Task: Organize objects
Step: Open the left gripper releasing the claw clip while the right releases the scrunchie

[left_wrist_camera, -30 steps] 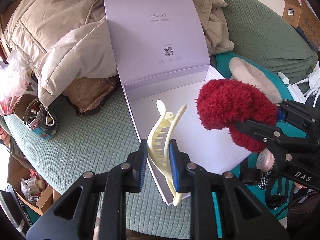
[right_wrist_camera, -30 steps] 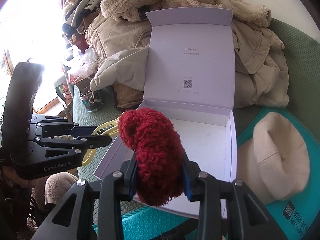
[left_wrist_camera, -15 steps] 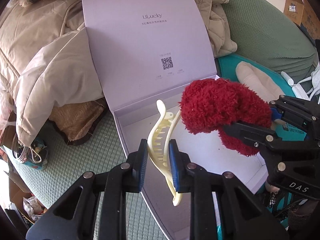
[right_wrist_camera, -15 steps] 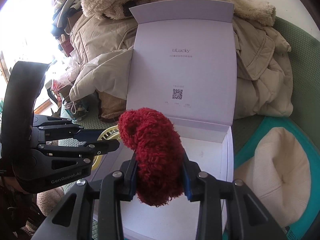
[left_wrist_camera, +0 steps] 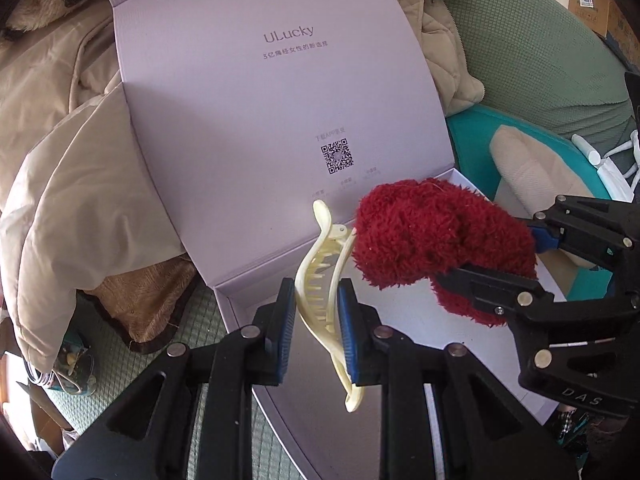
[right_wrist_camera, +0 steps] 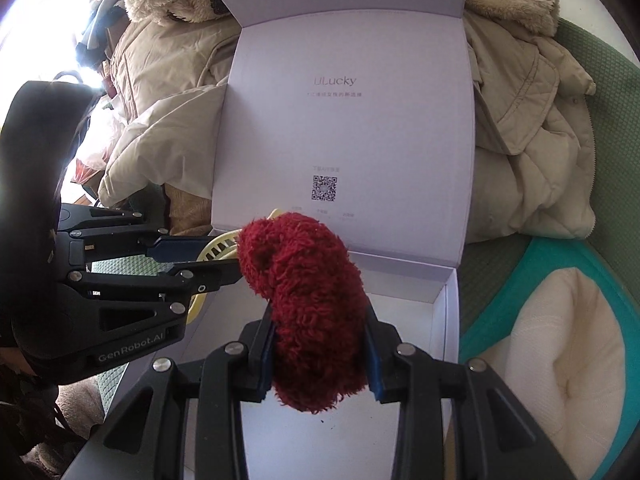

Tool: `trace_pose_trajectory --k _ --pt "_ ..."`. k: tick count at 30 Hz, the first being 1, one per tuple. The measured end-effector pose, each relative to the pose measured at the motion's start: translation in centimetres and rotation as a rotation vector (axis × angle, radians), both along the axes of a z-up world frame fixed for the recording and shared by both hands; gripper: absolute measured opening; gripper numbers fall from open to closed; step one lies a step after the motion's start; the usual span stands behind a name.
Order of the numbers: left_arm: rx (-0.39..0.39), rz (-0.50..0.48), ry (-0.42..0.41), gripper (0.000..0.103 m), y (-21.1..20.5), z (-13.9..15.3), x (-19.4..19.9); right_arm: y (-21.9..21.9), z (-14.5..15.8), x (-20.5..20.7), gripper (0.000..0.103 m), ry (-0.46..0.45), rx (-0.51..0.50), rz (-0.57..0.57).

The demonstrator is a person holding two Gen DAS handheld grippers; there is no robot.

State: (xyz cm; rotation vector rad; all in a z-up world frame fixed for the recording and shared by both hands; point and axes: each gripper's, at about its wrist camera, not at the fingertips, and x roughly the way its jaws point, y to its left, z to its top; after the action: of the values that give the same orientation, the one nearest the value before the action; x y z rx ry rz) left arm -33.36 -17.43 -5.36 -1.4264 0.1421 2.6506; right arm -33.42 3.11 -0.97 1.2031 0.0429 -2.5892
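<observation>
My left gripper [left_wrist_camera: 316, 320] is shut on a cream hair claw clip [left_wrist_camera: 322, 280] and holds it above the near left part of an open lilac box [left_wrist_camera: 248, 312]. My right gripper [right_wrist_camera: 320, 344] is shut on a fluffy red scrunchie [right_wrist_camera: 308, 292] and holds it above the box floor [right_wrist_camera: 404, 320]. The scrunchie [left_wrist_camera: 436, 240] almost touches the clip's tip in the left wrist view. The box lid [right_wrist_camera: 352, 120] stands upright behind both. The left gripper [right_wrist_camera: 224, 256] shows at the left of the right wrist view with the clip [right_wrist_camera: 218, 248] partly hidden.
The box sits on a green quilted sofa [left_wrist_camera: 132, 352]. Beige padded coats [left_wrist_camera: 76, 168] are piled behind and left of the lid. A cream hat [right_wrist_camera: 568, 352] lies on a teal mat [right_wrist_camera: 520, 276] to the right. A small tin [left_wrist_camera: 70, 364] stands at far left.
Both grippers have moved forward over the box, closer to the upright lid. Each still holds its object, and the scrunchie has come nearer to the clip.
</observation>
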Motion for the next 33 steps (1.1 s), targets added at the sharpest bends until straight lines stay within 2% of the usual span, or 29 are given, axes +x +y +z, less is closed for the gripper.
trace_pose_trajectory --k 13,16,20,22,25,33 --pt "-0.009 0.004 -0.032 0.02 0.0 -2.2 -1.4 -0.8 -1.3 -1.3 0.036 -0.019 0.033 0.022" --pt "-0.012 0.014 -0.051 0.024 -0.2 -2.3 -1.5 -1.0 -1.4 -1.4 0.04 -0.021 0.063 0.013" --pt "-0.035 0.027 -0.028 0.04 0.2 -1.7 -1.2 -1.0 -1.3 -1.2 0.045 -0.02 0.082 -0.001" --pt "-0.027 0.026 -0.02 0.044 0.2 -1.4 -1.0 -0.8 -1.1 -1.1 0.045 -0.014 0.074 -0.005" --pt "0.001 0.025 -0.02 0.044 0.2 -1.0 -0.9 -0.6 -0.7 -0.7 0.045 -0.002 0.064 -0.012" --pt "0.001 0.03 -0.007 0.044 0.5 0.1 -0.2 -0.8 0.2 -0.2 0.045 0.014 0.066 -0.018"
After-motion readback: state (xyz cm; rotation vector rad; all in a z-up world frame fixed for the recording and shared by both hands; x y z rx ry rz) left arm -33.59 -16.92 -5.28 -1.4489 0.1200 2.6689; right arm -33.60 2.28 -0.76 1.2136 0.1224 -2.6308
